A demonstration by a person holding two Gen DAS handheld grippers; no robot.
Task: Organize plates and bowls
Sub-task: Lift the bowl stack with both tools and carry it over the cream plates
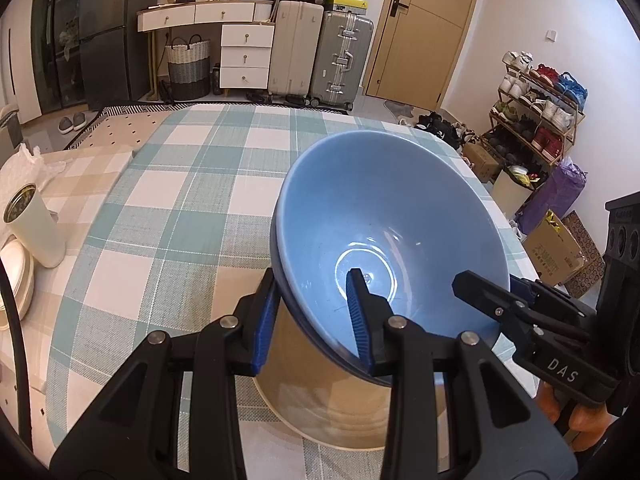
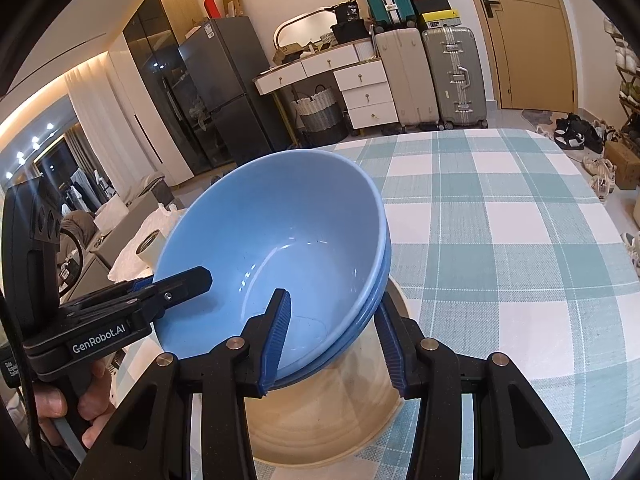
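Blue bowls [image 1: 384,216], glossy, two nested, above cream plate [image 1: 320,400].

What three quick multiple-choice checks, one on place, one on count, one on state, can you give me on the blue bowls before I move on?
1. Where are the blue bowls?
A. Flat on the checked tablecloth
B. Above a cream plate, held at opposite rims
C. On the shoe rack

2. How many blue bowls are nested together?
A. One
B. Two
C. Four

3. How do the bowls sit?
A. Tilted
B. Upside down
C. Level and upright

Answers:
1 B: the left gripper and right gripper each straddle a rim, with the cream plate below on the checked tablecloth.
2 B: the right wrist view shows two stacked rims at the edge.
3 A: the opening leans toward each camera, one side higher than the other.
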